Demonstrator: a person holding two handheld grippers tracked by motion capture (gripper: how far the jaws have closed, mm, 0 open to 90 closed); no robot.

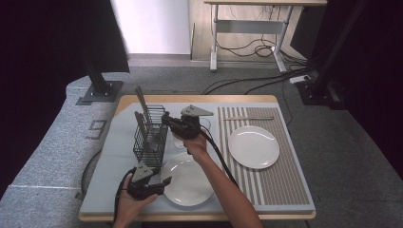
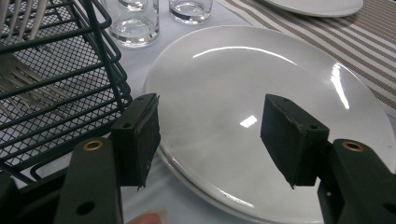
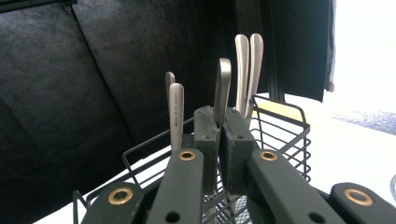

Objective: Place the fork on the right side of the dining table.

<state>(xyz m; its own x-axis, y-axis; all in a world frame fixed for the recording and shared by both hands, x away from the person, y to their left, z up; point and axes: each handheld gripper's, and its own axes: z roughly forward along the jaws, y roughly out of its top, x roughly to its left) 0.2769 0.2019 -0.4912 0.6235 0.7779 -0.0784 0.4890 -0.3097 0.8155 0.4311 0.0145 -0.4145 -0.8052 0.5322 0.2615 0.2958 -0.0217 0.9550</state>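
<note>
With the right hand-held gripper (image 3: pixel 218 140) we clamp a cutlery handle (image 3: pixel 222 91) standing in the wire basket (image 1: pixel 151 137). We should lift it straight up, clear of the basket's rim. The left hand-held gripper (image 2: pixel 210 135) waits with jaws apart over the plate (image 2: pixel 261 93) beside the basket.

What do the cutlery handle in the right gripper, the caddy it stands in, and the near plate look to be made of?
The cutlery handle looks like brushed steel: grey, with a dull satin sheen. The caddy seems to be dark-coated metal wire and mesh, its thin bars matte black. The near plate looks like glazed white ceramic, judging by its sharp bright reflections, though glossy melamine can't be ruled out.
</note>
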